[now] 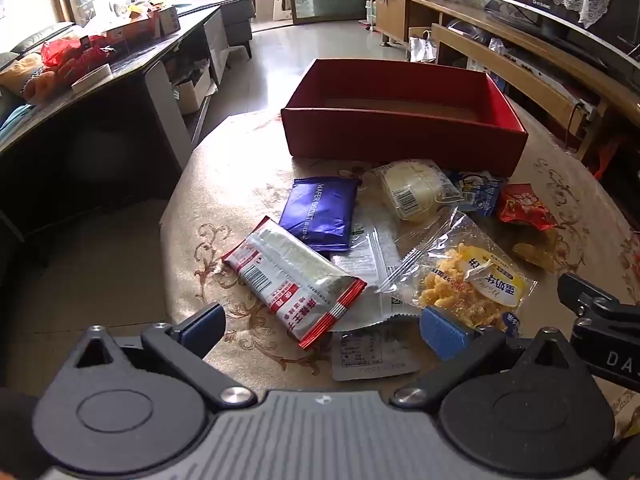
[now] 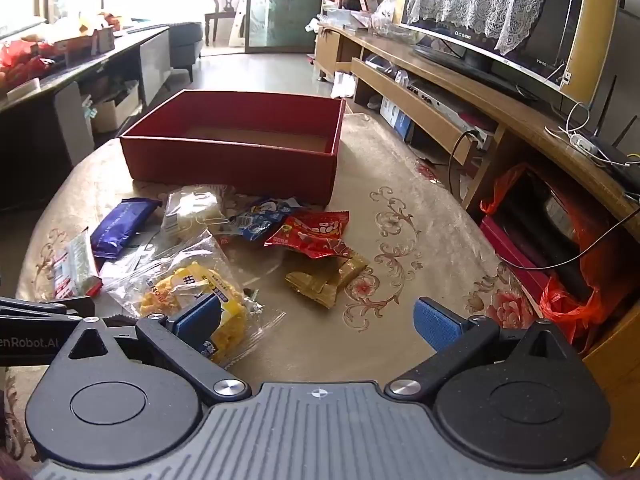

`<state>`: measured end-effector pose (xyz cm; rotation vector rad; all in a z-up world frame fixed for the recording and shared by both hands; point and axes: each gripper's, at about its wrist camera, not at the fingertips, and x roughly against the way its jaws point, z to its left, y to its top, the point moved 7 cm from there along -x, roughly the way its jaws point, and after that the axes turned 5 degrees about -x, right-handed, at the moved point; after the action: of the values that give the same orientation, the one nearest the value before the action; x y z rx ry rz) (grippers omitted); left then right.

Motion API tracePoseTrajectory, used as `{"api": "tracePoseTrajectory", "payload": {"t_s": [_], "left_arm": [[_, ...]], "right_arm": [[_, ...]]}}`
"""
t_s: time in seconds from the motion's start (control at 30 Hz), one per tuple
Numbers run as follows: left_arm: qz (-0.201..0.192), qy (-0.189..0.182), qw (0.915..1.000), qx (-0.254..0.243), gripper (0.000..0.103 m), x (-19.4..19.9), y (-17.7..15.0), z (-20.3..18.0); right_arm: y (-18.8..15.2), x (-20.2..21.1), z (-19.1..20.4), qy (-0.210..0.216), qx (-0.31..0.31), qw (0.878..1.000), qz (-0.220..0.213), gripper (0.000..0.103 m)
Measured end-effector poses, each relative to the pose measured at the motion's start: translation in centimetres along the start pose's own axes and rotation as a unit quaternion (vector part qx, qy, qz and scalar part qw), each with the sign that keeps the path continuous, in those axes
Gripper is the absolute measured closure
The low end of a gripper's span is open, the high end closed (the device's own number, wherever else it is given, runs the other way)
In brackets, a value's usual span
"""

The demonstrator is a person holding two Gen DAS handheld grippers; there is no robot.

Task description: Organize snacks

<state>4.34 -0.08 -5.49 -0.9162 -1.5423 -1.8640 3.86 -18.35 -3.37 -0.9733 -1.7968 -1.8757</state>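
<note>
hand-held gripper [image 1: 322, 326] low over snacks [image 1: 380, 240]

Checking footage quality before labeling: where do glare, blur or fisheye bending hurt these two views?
Left wrist view: the window is blown out, sunlight washes the tablecloth beside the red box, and the TV cabinet bends. Right wrist view: softer focus, blue wafer packet text unreadable, curved TV edge.

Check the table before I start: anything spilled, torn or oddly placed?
Nothing spilled or visibly torn. The snack packets lie in a loose overlapping heap in front of the red cardboard box, which looks empty. The blue wafer packet overlaps a clear wrapper. Both the left gripper and right gripper are open.
</note>
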Motion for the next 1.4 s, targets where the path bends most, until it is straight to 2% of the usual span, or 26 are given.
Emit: {"api": "tracePoseTrajectory", "payload": {"t_s": [0.37, 0.63, 1.4], "left_arm": [[0.009, -0.007, 0.9999, -0.002, 0.002, -0.6, -0.5, 0.7], [0.032, -0.011, 0.9994, 0.008, 0.002, -1.4, -0.8, 0.1], [0.039, -0.014, 0.9991, 0.008, 0.002, -1.6, -0.9, 0.0]], "right_arm": [[0.2, 0.1, 0.3, 0.005, 0.004, 1.0, -0.001, 0.0], [-0.3, -0.2, 0.5, 0.009, 0.014, 1.0, 0.005, 0.0], [-0.9, -1.1, 1.1, 0.008, 0.032, 0.999, 0.026, 0.0]]}}
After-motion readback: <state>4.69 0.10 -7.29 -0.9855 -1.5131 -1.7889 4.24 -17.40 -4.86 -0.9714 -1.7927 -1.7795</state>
